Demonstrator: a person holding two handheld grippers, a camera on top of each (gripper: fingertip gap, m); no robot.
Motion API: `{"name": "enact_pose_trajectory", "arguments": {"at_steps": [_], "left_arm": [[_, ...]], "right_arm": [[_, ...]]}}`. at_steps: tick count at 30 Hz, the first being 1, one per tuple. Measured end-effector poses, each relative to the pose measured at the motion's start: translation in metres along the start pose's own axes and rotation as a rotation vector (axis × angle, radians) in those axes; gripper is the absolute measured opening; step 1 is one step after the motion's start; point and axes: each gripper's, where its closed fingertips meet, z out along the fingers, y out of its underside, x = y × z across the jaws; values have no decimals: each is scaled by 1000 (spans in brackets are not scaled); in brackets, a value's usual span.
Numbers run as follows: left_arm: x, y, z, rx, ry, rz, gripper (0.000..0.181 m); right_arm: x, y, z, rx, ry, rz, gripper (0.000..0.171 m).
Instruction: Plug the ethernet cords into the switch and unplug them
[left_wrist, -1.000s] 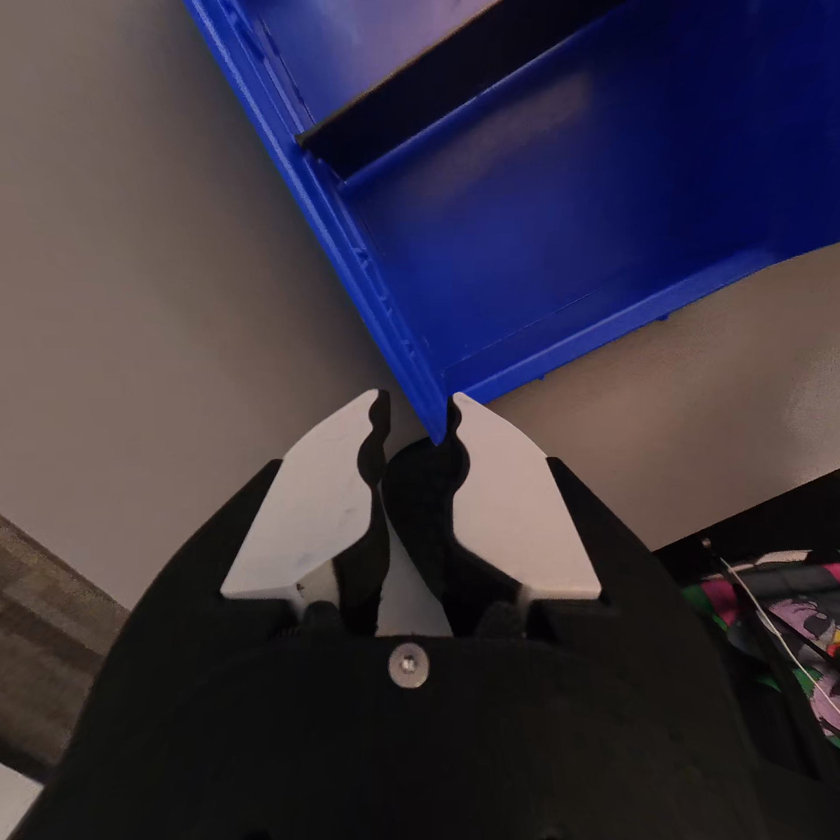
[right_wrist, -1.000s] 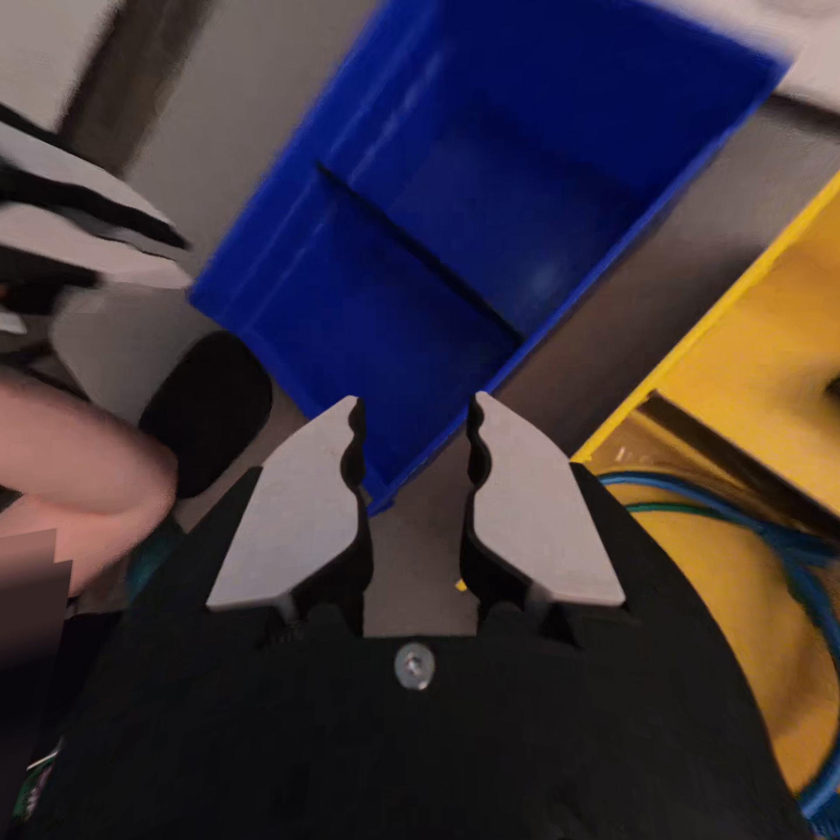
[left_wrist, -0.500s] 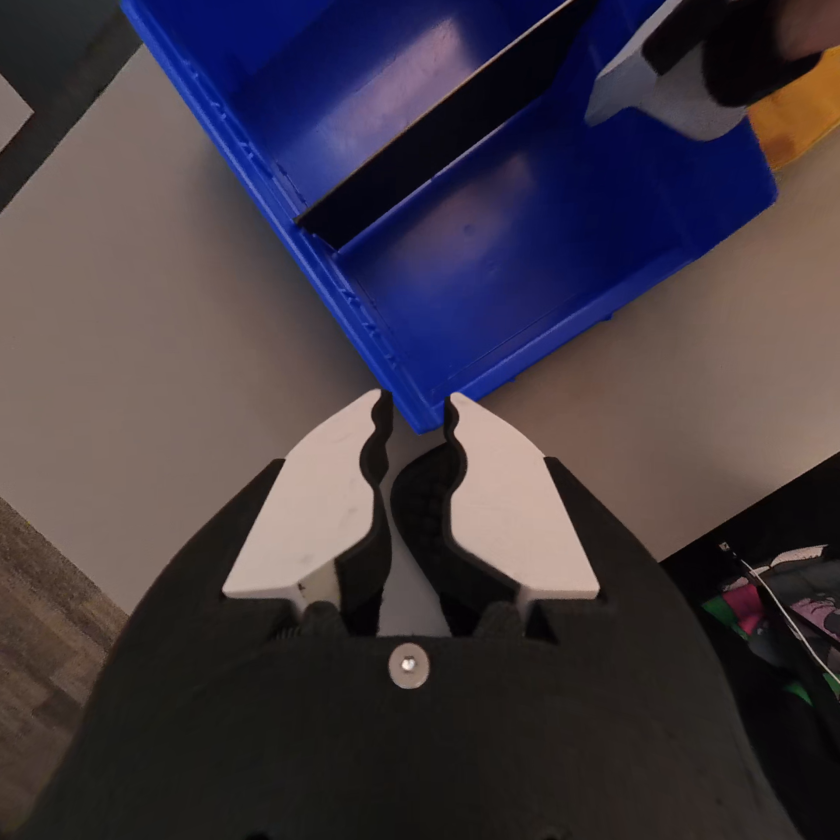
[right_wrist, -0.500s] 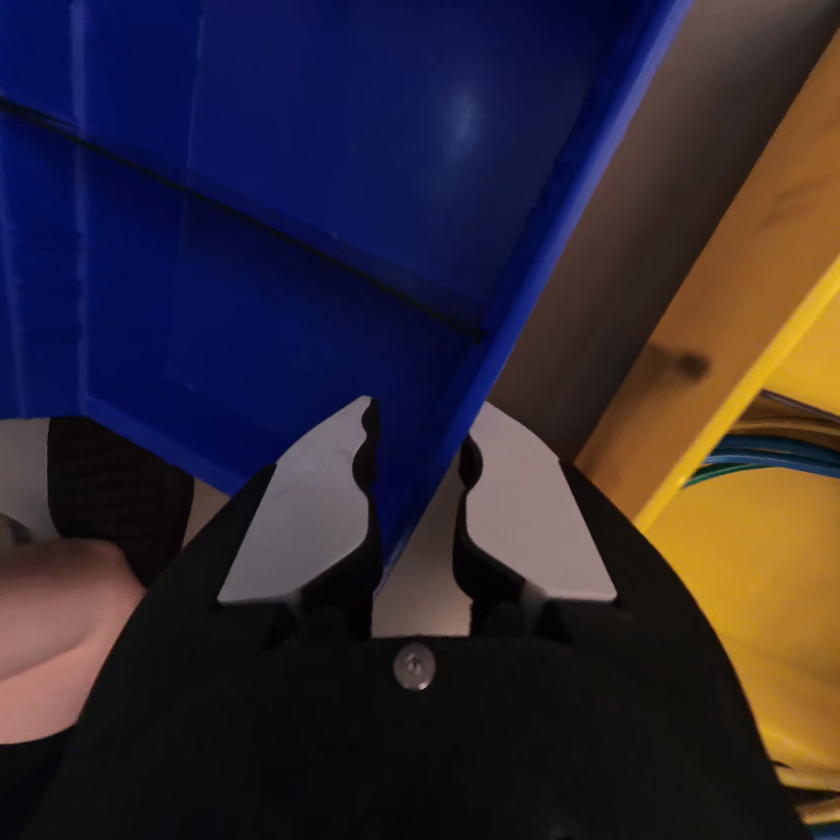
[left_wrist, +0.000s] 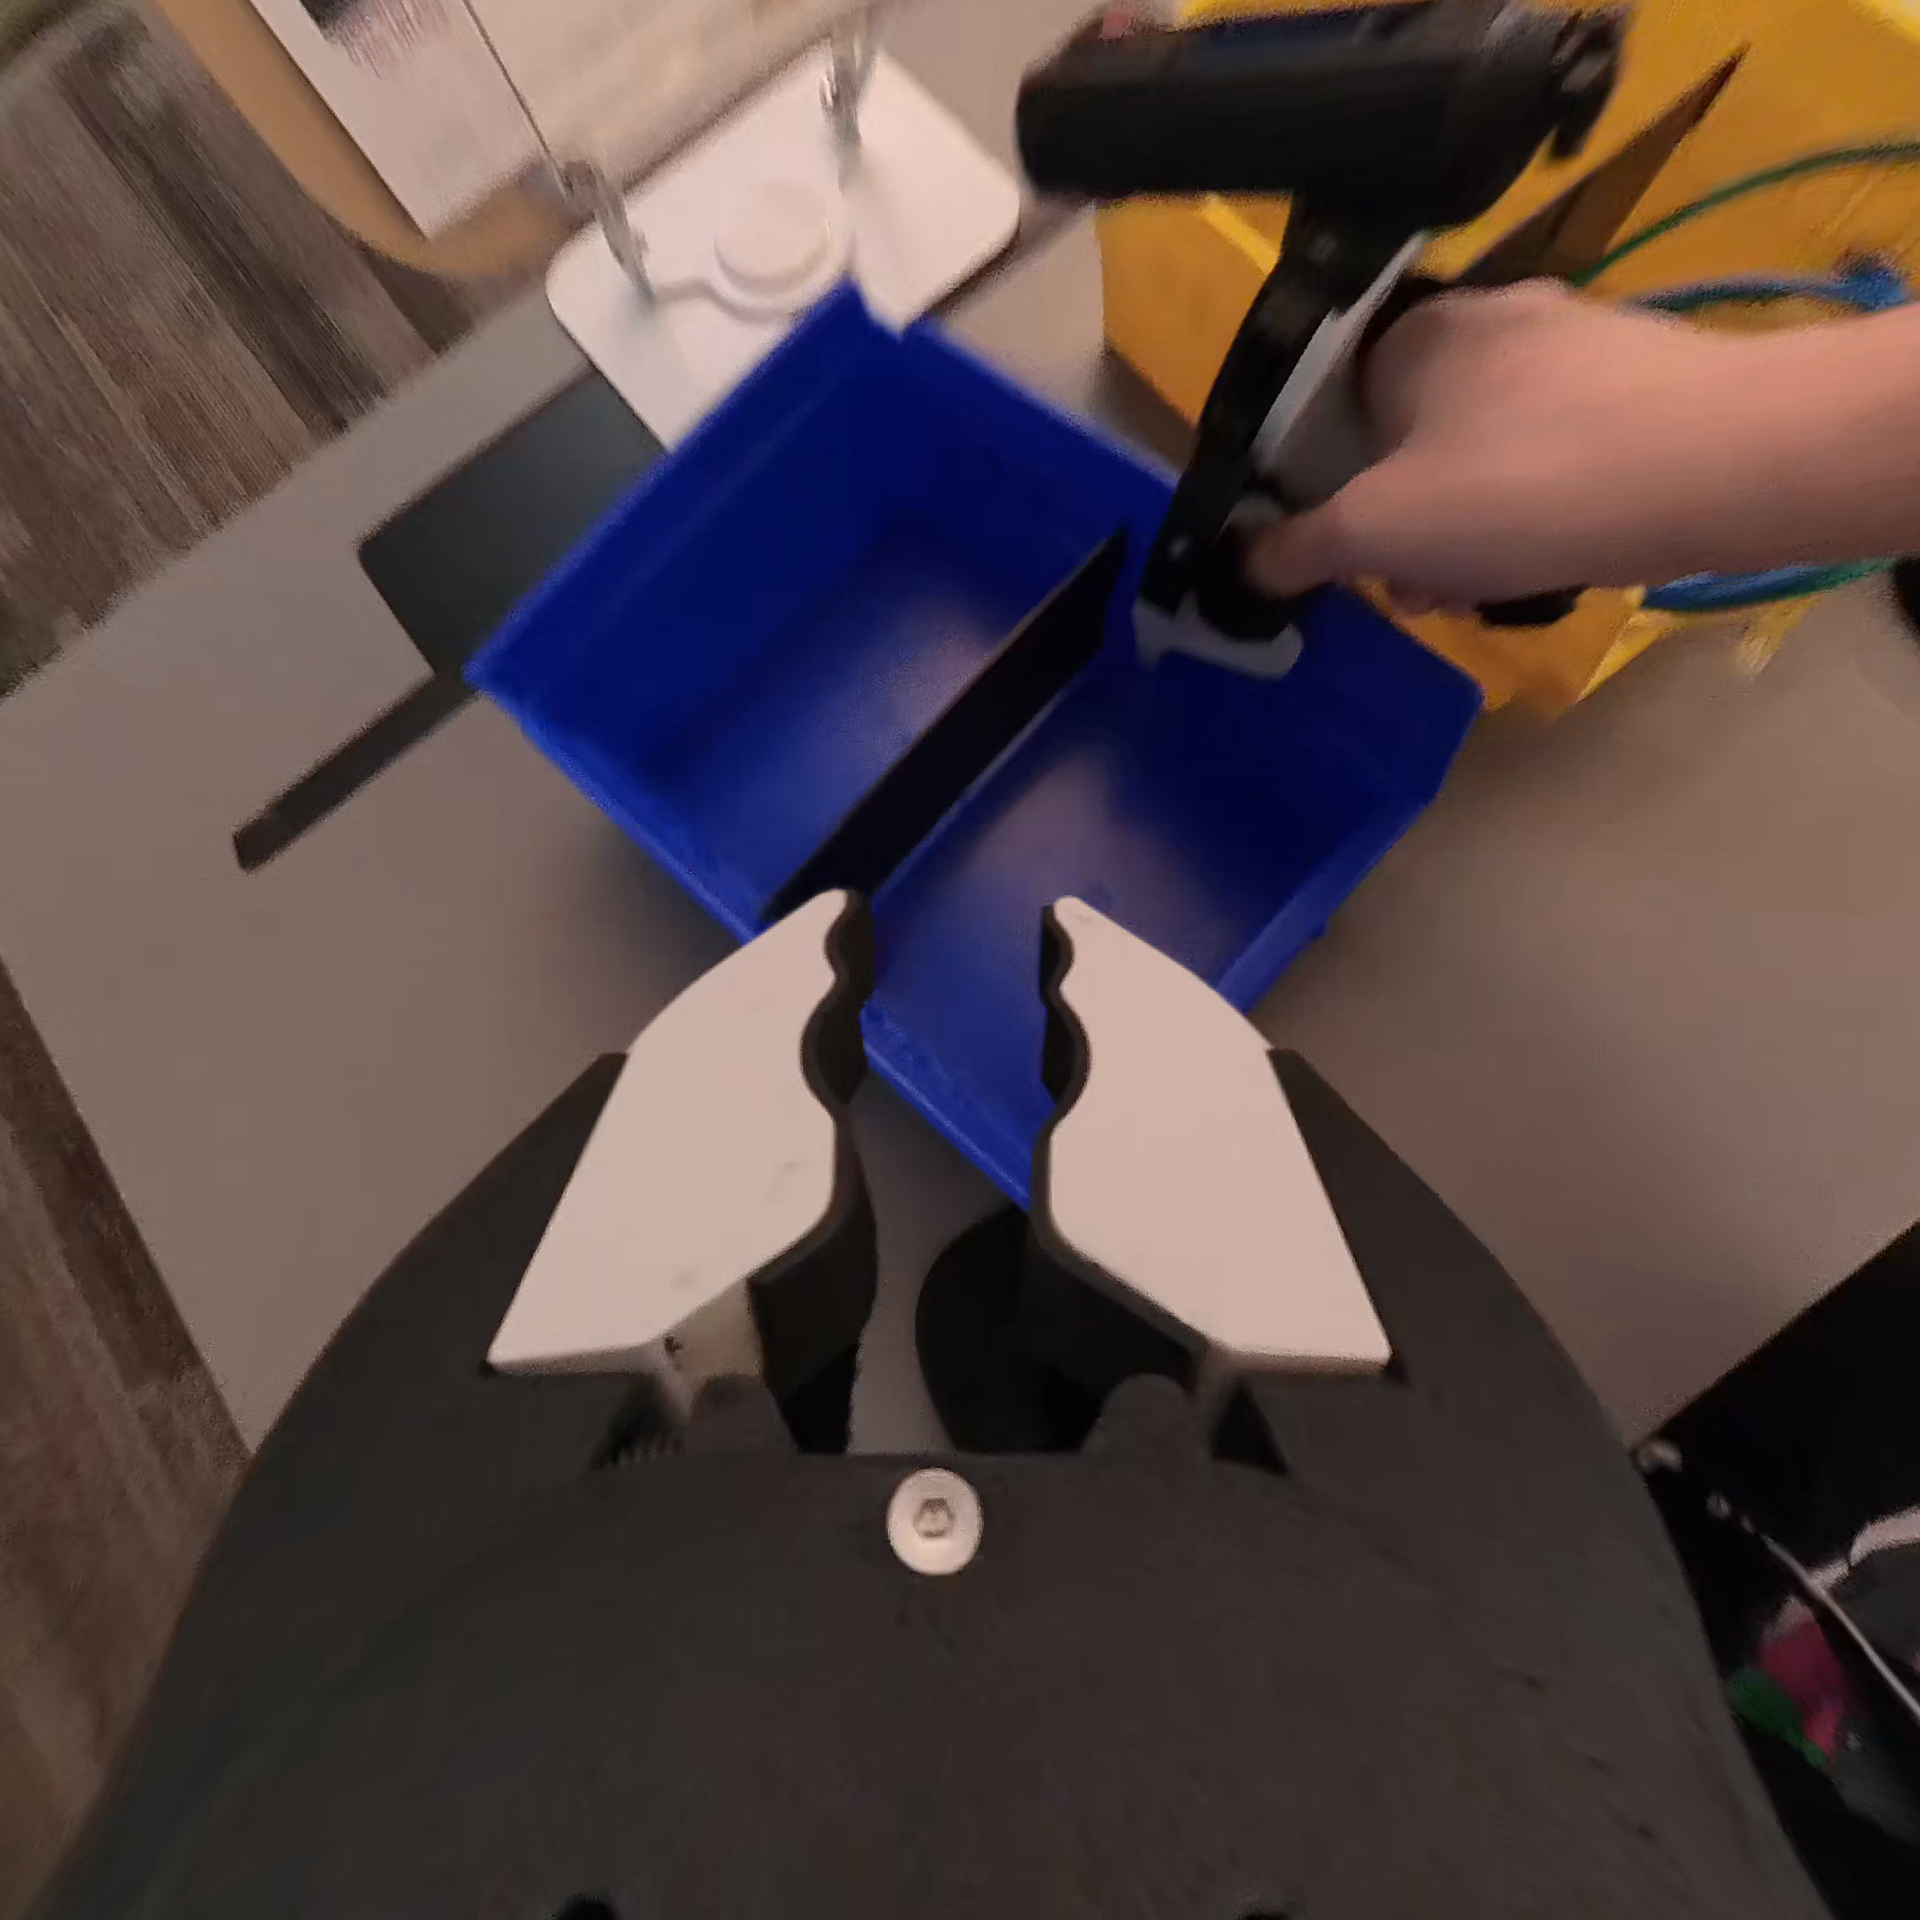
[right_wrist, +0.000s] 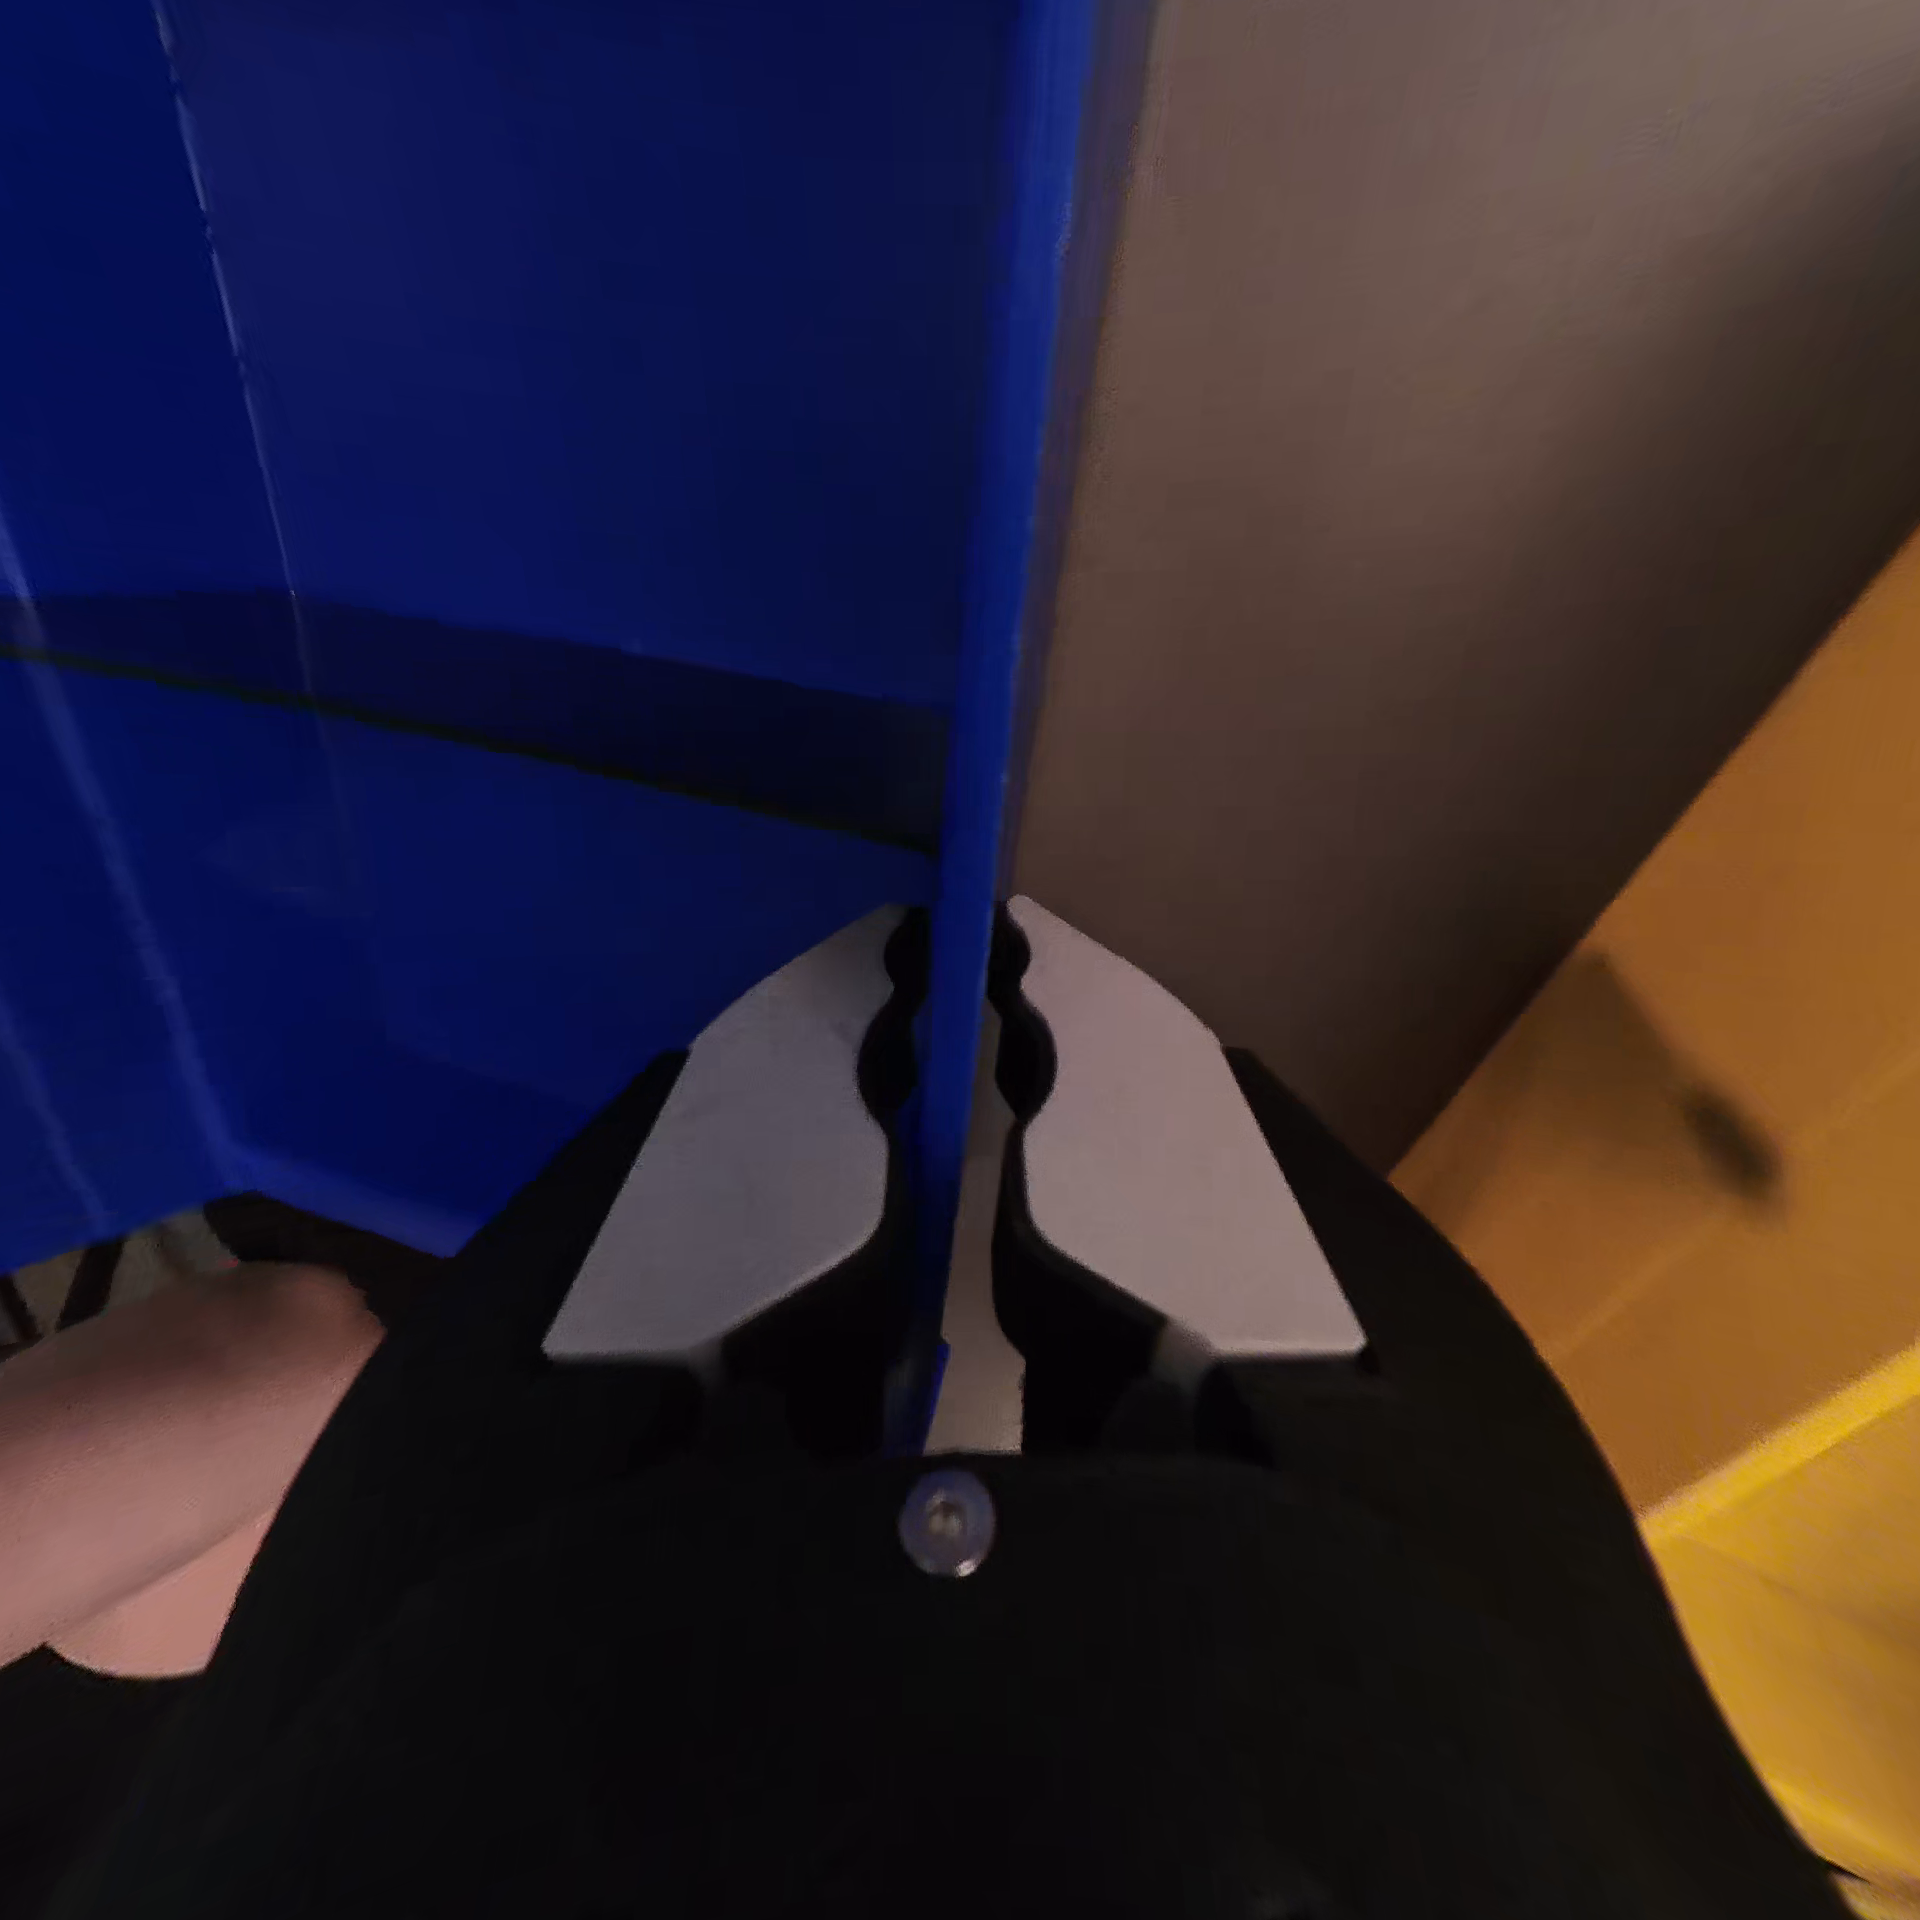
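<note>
Two grippers at blue bin (left_wrist: 1340, 831).
Left gripper (left_wrist: 948, 940) spread, above near wall; right gripper (right_wrist: 954, 940) pinching bin's side wall. Only left view shows hand (left_wrist: 1538, 447), cables (left_wrist: 1766, 582) in yellow bin (left_wrist: 1174, 260).

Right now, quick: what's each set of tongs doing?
Left tongs: open, holding nothing, hovering at the blue bin's near edge.
Right tongs: shut on the blue bin's side wall.

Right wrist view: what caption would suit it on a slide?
Right gripper clamped on the wall of a blue bin, a yellow bin beside it.
</note>
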Motion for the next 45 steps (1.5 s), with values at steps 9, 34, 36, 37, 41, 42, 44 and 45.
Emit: {"name": "enact_pose_trajectory", "arguments": {"at_steps": [9,34,36,37,41,42,44,45], "left_arm": [[15,-72,-90,625,0,-65,75],[169,-46,239,-172,467,-202,128],[150,-35,239,-226,412,-160,125],[146,-34,238,-233,427,-161,125],[142,-28,221,-294,558,-230,68],[135,-26,217,-310,561,-232,61],[117,-18,207,-350,572,-238,34],[104,-14,203,-368,553,-254,28]], "right_arm": [[-19,5,-79,-104,-170,-121,8],[484,246,-242,225,201,615,8],[485,245,-227,196,200,594,9],[484,243,-221,180,206,577,9],[469,220,-199,143,227,498,10],[462,212,-195,146,220,480,9],[444,196,-185,151,178,449,9],[435,187,-181,155,166,435,9]]}}
